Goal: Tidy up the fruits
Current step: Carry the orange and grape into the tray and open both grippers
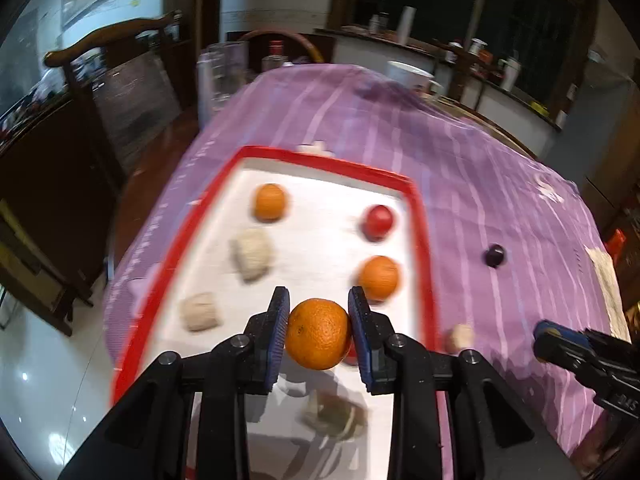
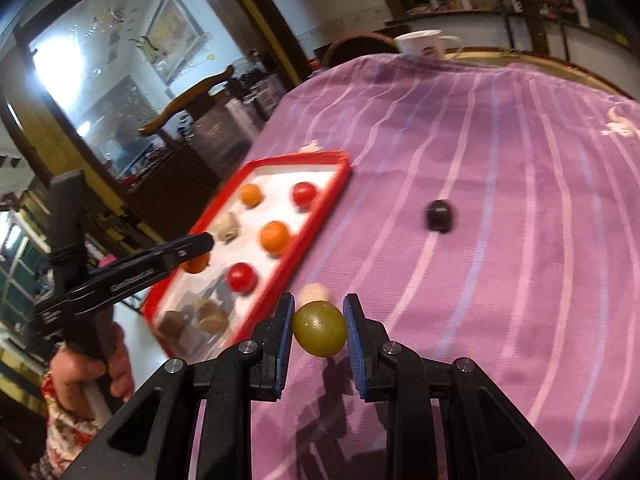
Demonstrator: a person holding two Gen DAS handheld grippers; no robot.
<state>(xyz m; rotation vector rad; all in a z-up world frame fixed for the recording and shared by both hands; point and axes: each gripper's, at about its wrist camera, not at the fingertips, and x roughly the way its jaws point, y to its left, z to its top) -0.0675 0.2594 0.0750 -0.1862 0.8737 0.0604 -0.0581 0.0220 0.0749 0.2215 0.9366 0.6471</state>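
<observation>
My left gripper (image 1: 319,334) is shut on an orange (image 1: 318,334) and holds it above the red-rimmed white tray (image 1: 420,240). On the tray lie two more oranges (image 1: 270,201) (image 1: 379,277), a red fruit (image 1: 378,222) and several beige lumps (image 1: 253,253). My right gripper (image 2: 319,328) is shut on a green fruit (image 2: 319,328) above the purple cloth, just right of the tray (image 2: 320,220). A dark plum (image 2: 439,216) lies on the cloth to the right; it also shows in the left wrist view (image 1: 494,255).
The purple striped cloth (image 2: 500,160) covers the table. A small beige lump (image 1: 460,336) lies just off the tray's right rim. A white cup (image 2: 424,42) stands at the far table edge. Wooden chairs (image 1: 112,64) and a glass jar (image 1: 222,76) stand beyond the left edge.
</observation>
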